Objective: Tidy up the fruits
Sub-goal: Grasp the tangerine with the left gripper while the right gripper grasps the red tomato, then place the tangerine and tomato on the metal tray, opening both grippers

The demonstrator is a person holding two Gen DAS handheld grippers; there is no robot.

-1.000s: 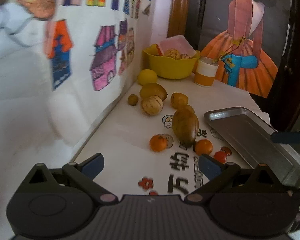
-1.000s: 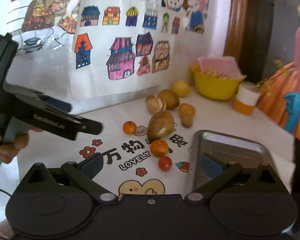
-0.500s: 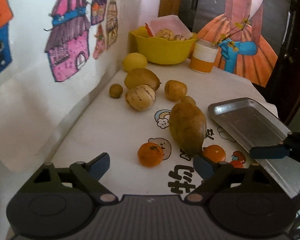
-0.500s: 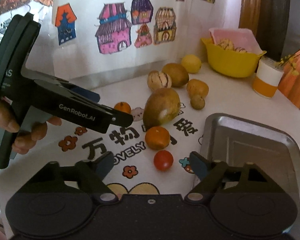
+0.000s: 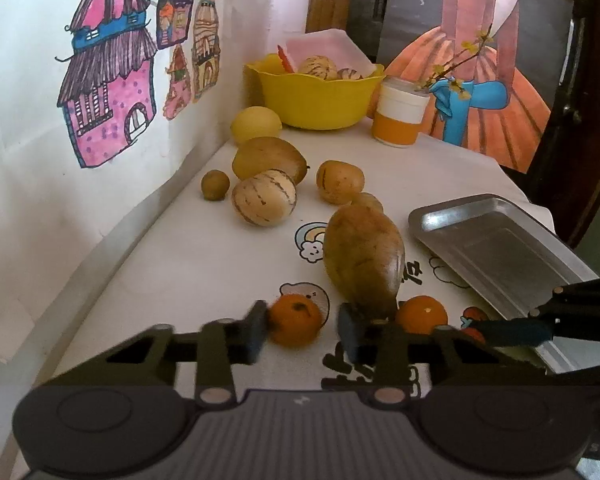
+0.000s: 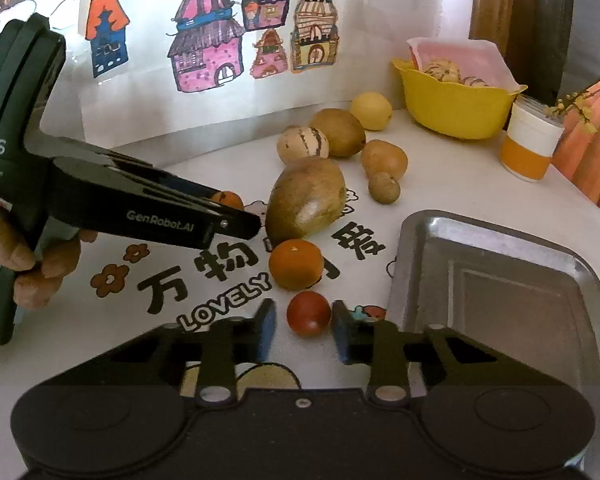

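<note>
My left gripper [image 5: 300, 330] sits low over the printed tablecloth [image 5: 204, 264] with its jaws part open around a small mandarin [image 5: 296, 320]. The left pad is at the fruit's skin; the right pad stands a little off it, so I am bracketing it, not clamping. In my right camera that same gripper [image 6: 236, 222] comes in from the left, held in a hand [image 6: 36, 264], and its black body hides all but a sliver of the mandarin [image 6: 228, 199].

Just right of it lies a big brownish mango [image 5: 364, 256], whose lower end is hidden behind my right-hand finger. Beyond the mango's tip a second mandarin [image 5: 422, 314] shows only its top half.

My right gripper [image 6: 303, 330] also has its jaws part open, a cherry tomato [image 6: 309, 313] between the pads with a gap on each side, so nothing is gripped. In the left camera that gripper [image 5: 512, 330] is cut off by the frame edge and covers nearly all of the tomato.

Farther back, left to right: a small round brown fruit [image 5: 215, 185], a striped pepino melon [image 5: 265, 203], a second mango [image 5: 270, 158], a lemon [image 5: 256, 124], and two potato-like fruits whose kind I cannot tell. The yellow bowl [image 5: 320, 100] holds more striped fruit, half hidden under a pink foam tray [image 5: 324, 46]. Beside it stands an orange-and-white cup [image 5: 398, 114]. The metal tray [image 6: 500, 280] lies at the right, its far corner out of frame.
</note>
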